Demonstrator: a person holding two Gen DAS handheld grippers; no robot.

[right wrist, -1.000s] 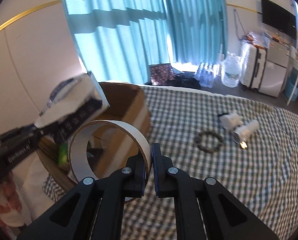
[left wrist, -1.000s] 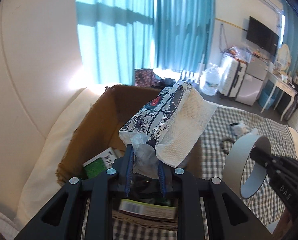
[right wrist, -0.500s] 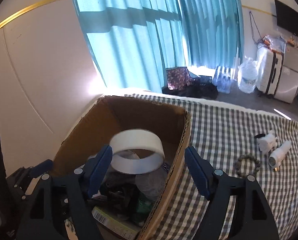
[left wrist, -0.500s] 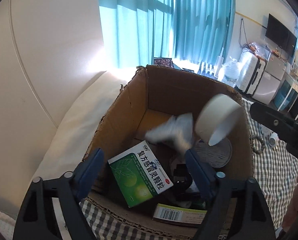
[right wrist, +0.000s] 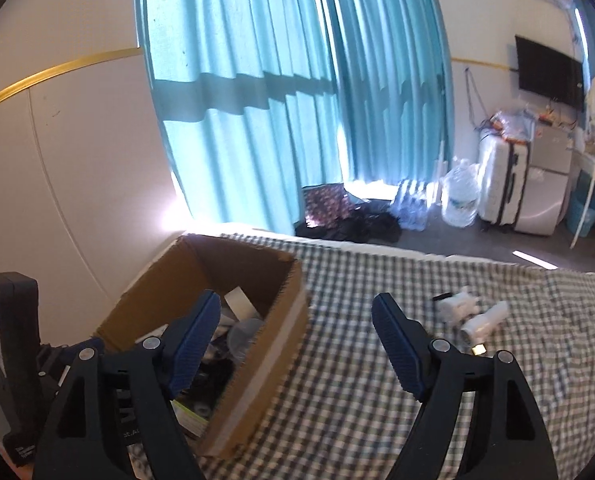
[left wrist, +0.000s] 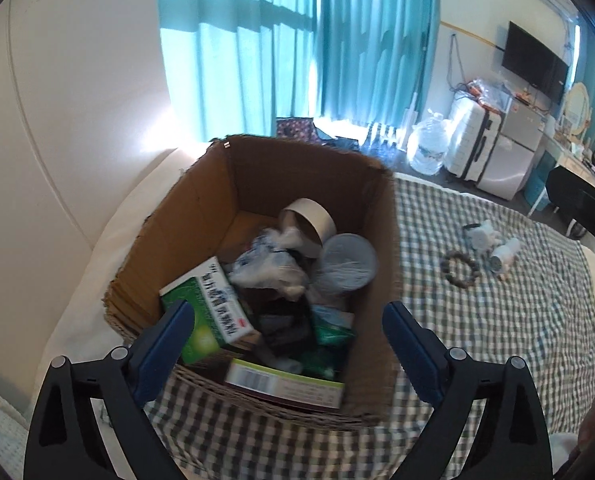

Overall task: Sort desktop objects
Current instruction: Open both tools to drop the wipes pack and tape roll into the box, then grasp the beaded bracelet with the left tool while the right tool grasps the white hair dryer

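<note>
both loads have been dropped since the earlier frames. in the left wrist view the left gripper [left wrist: 287,336] has just been opening and stands released and empty above the brown cardboard box [left wrist: 377,264] at the bed's left edge; the crumpled floral tissue pack [left wrist: 271,264] and white cardboard tape ring [left wrist: 309,222] lie inside. in the right wrist view the right gripper [right wrist: 295,336], jaws just opened, holds nothing; next, the white bottle [right wrist: 485,320] on the green checked bedspread [right wrist: 377,360] probably should be fetched.

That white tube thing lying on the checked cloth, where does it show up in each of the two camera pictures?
Left wrist view: the white tube lies at the right, past the bead bracelet.
Right wrist view: the white tube lies right of centre, beyond the right-hand finger.
Shared landmark: the cardboard box, left of the tube in both.
</note>
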